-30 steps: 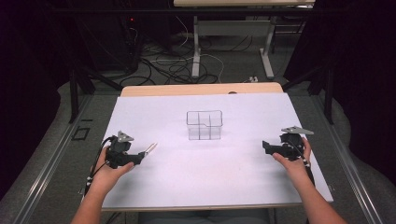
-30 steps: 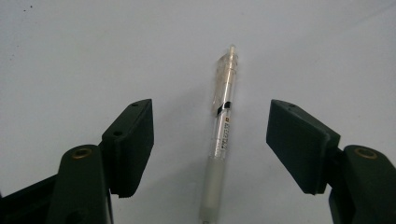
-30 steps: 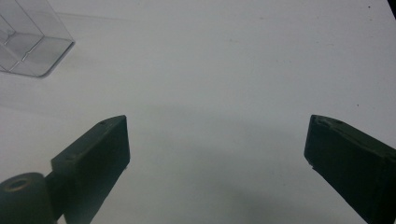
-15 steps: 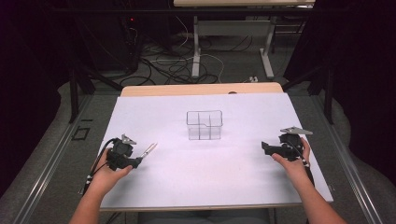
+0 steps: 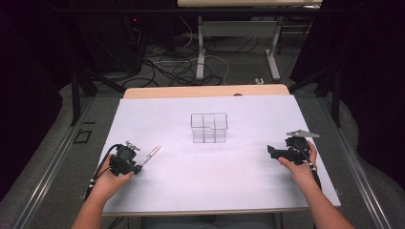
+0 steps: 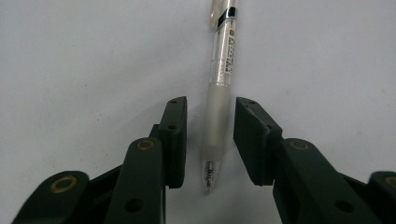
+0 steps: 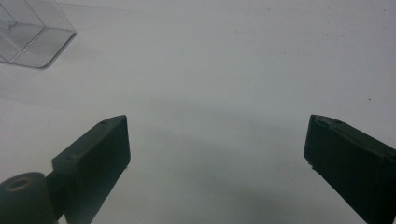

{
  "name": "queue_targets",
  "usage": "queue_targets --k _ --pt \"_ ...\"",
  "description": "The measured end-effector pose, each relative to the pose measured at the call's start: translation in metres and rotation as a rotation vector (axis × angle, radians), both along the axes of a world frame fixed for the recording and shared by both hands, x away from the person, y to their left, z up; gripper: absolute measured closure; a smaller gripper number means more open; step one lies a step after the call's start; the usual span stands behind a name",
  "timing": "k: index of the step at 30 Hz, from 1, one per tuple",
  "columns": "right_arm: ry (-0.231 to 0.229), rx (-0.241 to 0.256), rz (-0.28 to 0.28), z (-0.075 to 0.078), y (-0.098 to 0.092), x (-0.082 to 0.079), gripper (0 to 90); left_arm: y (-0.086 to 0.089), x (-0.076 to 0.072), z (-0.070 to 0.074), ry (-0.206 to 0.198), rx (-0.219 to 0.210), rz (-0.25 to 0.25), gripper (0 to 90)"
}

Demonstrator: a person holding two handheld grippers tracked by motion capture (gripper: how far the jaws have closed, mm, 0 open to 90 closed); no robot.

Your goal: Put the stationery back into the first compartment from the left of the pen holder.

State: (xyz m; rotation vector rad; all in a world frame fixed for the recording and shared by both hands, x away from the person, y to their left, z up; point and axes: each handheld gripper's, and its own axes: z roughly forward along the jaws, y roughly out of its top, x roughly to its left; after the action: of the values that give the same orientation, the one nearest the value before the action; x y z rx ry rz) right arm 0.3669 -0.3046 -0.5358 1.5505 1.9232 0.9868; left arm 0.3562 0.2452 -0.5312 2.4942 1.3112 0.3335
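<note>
Clear plastic pen [image 6: 219,93] between left claw [image 6: 210,140] black jaws, untouched

Even overhead light is falling on my white table sheet [image 5: 205,167] while the room beyond is sinking into darkness. Beneath my right gripper [image 7: 217,154] a soft shadow is pooling; my own jaws are blurring at close range.

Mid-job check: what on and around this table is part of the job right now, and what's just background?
In the job:
- pen, lying on the white table between the open jaws of the left gripper
- clear divided organizer, mid-table
- right gripper, open, holding nothing

Lying about:
- floor cables
- far desk legs
</note>
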Motion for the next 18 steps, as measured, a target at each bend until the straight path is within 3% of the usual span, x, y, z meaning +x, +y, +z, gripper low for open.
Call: queue_targets --k 8,18 --pt "0.000 0.000 0.004 -0.0002 -0.0006 0.0002 6.5 -0.0007 0.0003 0.0000 0.024 -0.013 -0.010 74.8" --pt "0.001 0.003 0.004 0.0000 0.0000 0.0001 6.5 0.0003 0.0025 -0.0002 0.021 -0.013 -0.032 79.6"
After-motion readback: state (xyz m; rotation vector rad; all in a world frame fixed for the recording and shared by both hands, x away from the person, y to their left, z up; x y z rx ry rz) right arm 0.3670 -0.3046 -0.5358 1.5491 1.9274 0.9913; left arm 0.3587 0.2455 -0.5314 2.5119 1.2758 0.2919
